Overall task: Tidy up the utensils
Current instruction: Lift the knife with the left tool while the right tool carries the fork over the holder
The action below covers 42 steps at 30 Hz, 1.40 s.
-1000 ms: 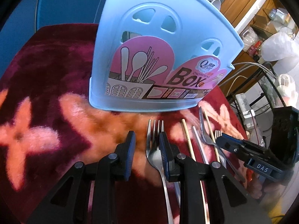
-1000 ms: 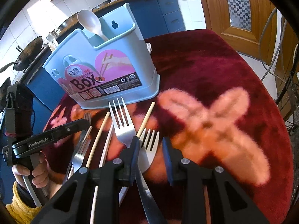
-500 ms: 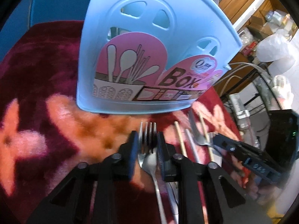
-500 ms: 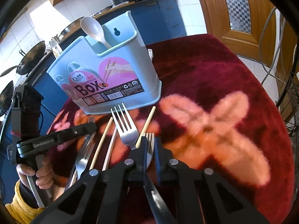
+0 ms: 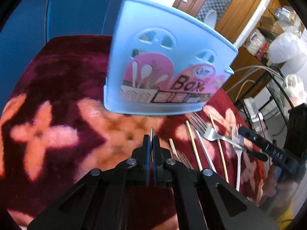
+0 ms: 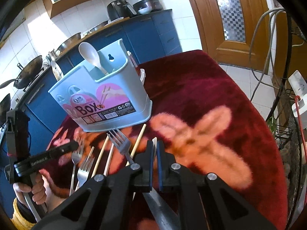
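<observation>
Both views bright, daylit; strong fisheye bending and black vignette at the corners. Left wrist view motion-blurred: label on the blue utensil box smeared, red floral cloth soft, background shelves at right washed out by glare. Right wrist view sharper, sun patch on the white wall tiles, cloth pattern slightly blurred, dark shadow under the near black fingers.

Sunlit white-tiled kitchen wall rises behind dark blue base cabinets, beside a brown wooden door with chequered glass and pale floor tiles.
</observation>
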### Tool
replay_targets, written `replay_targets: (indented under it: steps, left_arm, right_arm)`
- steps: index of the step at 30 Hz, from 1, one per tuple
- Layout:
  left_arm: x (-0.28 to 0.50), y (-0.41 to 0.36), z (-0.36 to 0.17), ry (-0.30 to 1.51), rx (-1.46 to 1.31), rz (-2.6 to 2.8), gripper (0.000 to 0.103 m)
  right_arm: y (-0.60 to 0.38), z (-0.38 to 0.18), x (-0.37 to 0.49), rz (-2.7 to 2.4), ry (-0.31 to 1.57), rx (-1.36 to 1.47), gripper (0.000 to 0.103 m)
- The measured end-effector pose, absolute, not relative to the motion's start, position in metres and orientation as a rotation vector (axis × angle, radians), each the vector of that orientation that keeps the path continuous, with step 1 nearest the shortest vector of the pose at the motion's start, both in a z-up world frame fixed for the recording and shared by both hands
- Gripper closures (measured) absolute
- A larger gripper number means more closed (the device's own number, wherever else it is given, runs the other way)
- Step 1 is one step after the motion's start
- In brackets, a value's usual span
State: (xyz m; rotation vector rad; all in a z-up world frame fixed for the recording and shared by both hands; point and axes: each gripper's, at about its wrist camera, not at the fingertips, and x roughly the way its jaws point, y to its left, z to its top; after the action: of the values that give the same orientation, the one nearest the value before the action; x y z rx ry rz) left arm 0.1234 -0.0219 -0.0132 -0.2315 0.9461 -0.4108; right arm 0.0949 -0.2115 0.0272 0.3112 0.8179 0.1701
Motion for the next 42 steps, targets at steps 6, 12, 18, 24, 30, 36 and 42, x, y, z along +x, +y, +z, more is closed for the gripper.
replay_targets:
  steps: [6, 12, 18, 24, 30, 36, 42]
  left_arm:
    - [0.126, -0.029, -0.021, 0.975, -0.214, -0.436, 0.103]
    - [0.126, -0.031, -0.021, 0.972, -0.216, -0.432, 0.103]
    - [0.114, -0.020, 0.002, 0.894, -0.232, -0.420, 0.103]
    - [0.096, -0.008, 0.042, 0.744, -0.210, -0.387, 0.103]
    - [0.081, 0.006, 0.080, 0.592, -0.218, -0.344, 0.103]
    - [0.081, 0.021, 0.116, 0.464, -0.212, -0.279, 0.103]
    - [0.092, 0.028, 0.148, 0.366, -0.173, -0.217, 0.103]
  right_arm:
    - [-0.210, 0.040, 0.090, 0.154, 0.761, 0.282, 0.099]
    - [-0.210, 0.054, 0.089, 0.143, 0.701, 0.258, 0.100]
    - [-0.203, 0.074, 0.080, 0.126, 0.618, 0.209, 0.100]
    - [-0.198, 0.096, 0.068, 0.109, 0.523, 0.177, 0.100]
    - [-0.195, 0.114, 0.060, 0.086, 0.442, 0.158, 0.100]
    - [-0.195, 0.128, 0.062, 0.084, 0.408, 0.156, 0.100]
    - [-0.188, 0.144, 0.073, 0.091, 0.379, 0.138, 0.100]
